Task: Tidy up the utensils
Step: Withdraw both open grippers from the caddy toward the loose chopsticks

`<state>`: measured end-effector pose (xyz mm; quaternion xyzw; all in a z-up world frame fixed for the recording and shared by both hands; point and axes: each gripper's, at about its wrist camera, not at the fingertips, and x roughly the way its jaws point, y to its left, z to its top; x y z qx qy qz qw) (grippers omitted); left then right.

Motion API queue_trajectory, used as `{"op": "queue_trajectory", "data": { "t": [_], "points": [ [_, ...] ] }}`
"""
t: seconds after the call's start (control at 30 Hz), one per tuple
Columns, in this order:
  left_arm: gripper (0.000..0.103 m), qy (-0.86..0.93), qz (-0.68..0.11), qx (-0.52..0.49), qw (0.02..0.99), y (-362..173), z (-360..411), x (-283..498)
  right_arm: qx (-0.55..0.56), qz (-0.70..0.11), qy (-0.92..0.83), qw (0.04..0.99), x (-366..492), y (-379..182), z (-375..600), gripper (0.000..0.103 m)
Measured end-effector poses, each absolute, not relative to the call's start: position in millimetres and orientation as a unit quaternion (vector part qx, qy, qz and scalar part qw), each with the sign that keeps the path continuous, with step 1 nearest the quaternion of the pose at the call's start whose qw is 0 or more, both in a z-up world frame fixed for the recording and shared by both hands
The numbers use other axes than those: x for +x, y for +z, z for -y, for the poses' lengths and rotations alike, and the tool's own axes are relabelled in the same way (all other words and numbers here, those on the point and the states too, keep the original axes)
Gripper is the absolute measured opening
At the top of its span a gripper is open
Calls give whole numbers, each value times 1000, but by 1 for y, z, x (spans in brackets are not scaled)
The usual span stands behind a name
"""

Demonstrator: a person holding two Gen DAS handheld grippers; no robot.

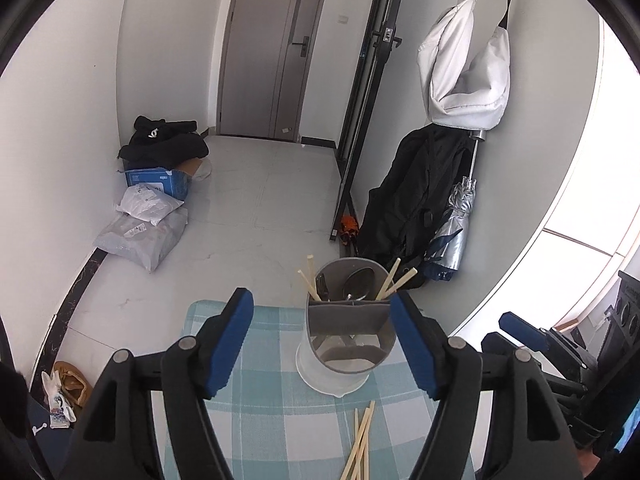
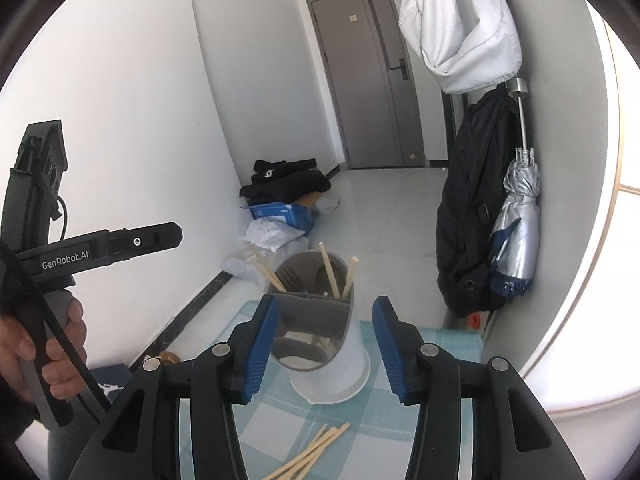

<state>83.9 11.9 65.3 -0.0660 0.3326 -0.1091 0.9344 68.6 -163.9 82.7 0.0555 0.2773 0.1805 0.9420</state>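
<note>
A grey utensil holder [image 1: 348, 320] is seen standing upright on a white round base, on a small table covered with a blue-and-white checked cloth [image 1: 256, 412]. It is placed toward the far edge of the table. Several wooden chopsticks [image 1: 310, 276] are held in it, leaning out to left and right, and a dark metal spoon [image 1: 358, 280] is seen in its far compartment between them. A dark utensil stands at the left inside the holder, but its kind cannot be told. More loose chopsticks [image 1: 360, 444] are laid flat on the cloth at the near side of the holder, well apart from it.

The left gripper [image 1: 324, 344] is held on the near side of the holder with its jaws spread wide; nothing is gripped, and the blue pads are kept clear of the holder on either side. The right gripper [image 2: 326, 348] is likewise held with its jaws parted to a moderate width and nothing between the pads is clasped; the holder is seen through the gap, beyond the fingertips. In the right wrist view the left gripper's handle is seen grasped by a hand [image 2: 48, 352] at the left.

On the far floor a blue box [image 1: 160, 180] and plastic parcels are seen against the left wall.
</note>
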Motion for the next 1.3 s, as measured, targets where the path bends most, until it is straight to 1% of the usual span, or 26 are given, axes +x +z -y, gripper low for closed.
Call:
{"op": "queue_trajectory", "data": {
  "t": [0.03,0.07,0.17,0.27,0.33,0.37,0.47,0.83,1.1,1.3],
  "points": [
    [77,-107,-332,-67,935,65,-13,80,56,-276,177,943,61,83,164,58],
    [82,-103,-329,-68,936,64,-14,74,55,-274,173,945,56,83,163,61],
    [83,-98,-322,-66,939,63,-15,59,55,-268,167,947,37,82,162,66],
    [83,-98,-321,-66,940,59,-15,45,58,-269,164,948,20,77,160,69],
    [86,-96,-321,-63,940,55,-15,38,59,-272,162,947,10,74,158,70],
    [89,-95,-320,-63,940,54,-16,34,59,-273,161,947,5,71,157,73],
    [92,-94,-316,-63,942,46,-17,22,58,-275,156,947,-8,63,154,79],
    [92,-81,-334,-55,937,1,-22,4,47,-339,138,929,-36,18,143,80],
    [92,-92,-386,-58,916,-44,-24,3,39,-394,111,911,-40,-22,149,80],
    [92,-96,-401,-66,909,-54,-25,8,20,-424,104,899,-35,-42,146,80]
  ]
}}
